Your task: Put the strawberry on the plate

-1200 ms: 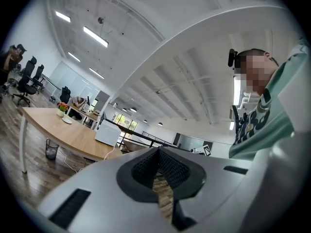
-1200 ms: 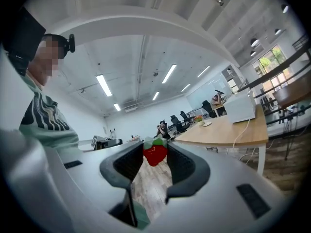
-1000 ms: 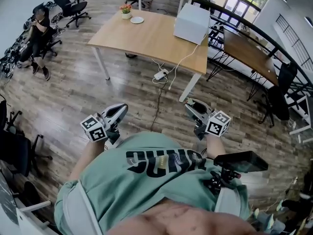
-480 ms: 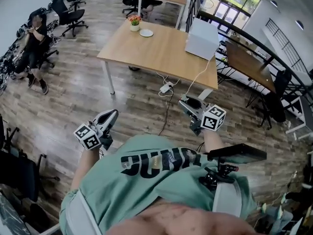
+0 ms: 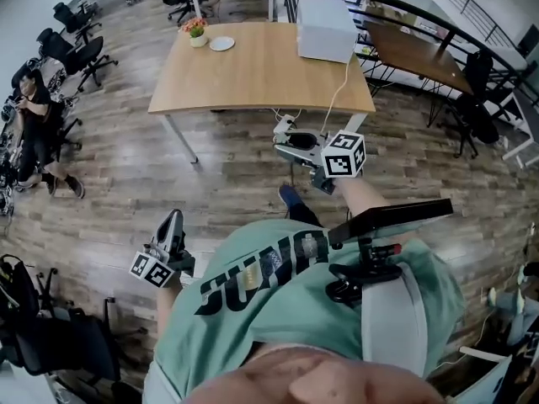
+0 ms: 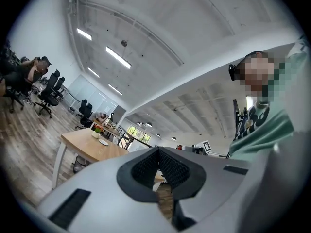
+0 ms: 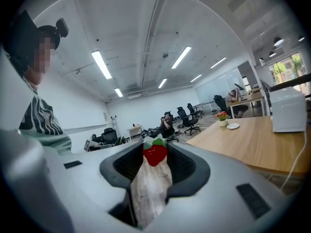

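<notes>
While the person in a green printed T-shirt (image 5: 278, 310) closed on the bench over the past second, the left tongs (image 5: 173, 219) dropped to the side, pads pressed together on nothing. The right tongs (image 7: 155, 147) swung forward and up, partly parted and clamped on the strawberry (image 7: 155, 154). The fruit, small and glossy red with a green leafy cap, sat at the tips of ribbed black pads set in smooth grey shells. Beyond lay a wood-plank floor (image 5: 210, 175) with a white power strip (image 5: 284, 127), then the pale wooden bench (image 5: 261, 74) on white legs. The round white plate (image 5: 221, 44) waited at its far left corner beside a flower pot (image 5: 195, 29), well apart from the fruit. A white box (image 5: 326, 28) stood at the far right. The carry appeared under way, the placing not yet begun.
</notes>
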### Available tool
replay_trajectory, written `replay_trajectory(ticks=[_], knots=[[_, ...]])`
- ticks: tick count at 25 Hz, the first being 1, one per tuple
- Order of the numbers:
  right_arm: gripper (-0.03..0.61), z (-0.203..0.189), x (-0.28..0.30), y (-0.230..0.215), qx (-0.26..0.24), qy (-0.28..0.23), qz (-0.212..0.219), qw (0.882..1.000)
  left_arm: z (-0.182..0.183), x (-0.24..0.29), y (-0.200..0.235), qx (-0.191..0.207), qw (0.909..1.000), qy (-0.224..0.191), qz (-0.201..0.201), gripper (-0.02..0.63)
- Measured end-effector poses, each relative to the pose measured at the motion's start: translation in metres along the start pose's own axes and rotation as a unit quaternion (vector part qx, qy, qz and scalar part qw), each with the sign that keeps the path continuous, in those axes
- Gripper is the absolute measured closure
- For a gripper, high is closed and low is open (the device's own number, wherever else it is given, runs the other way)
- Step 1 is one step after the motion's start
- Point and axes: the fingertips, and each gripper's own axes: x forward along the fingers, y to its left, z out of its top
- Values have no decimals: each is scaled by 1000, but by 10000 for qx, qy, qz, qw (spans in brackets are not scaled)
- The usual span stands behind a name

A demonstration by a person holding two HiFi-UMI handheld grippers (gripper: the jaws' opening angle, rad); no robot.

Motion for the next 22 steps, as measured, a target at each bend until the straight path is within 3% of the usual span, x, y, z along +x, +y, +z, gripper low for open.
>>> replay_trajectory(ticks=[7, 12, 17, 22], knots=[[425, 8, 73, -51, -26, 189, 714, 9973, 10, 9, 22, 248, 9976, -199, 608, 612], [425, 36, 128, -111, -40, 204, 1219, 9923, 27, 46, 46, 400, 9915, -415, 1166, 612], [425, 53, 161, -152, -111, 348, 1601, 9864, 43, 88, 65, 506, 9875, -503, 1408, 612], [425, 54, 172, -205, -3, 463, 1752, 9835, 37, 153, 75, 468, 9883, -417, 1391, 612]])
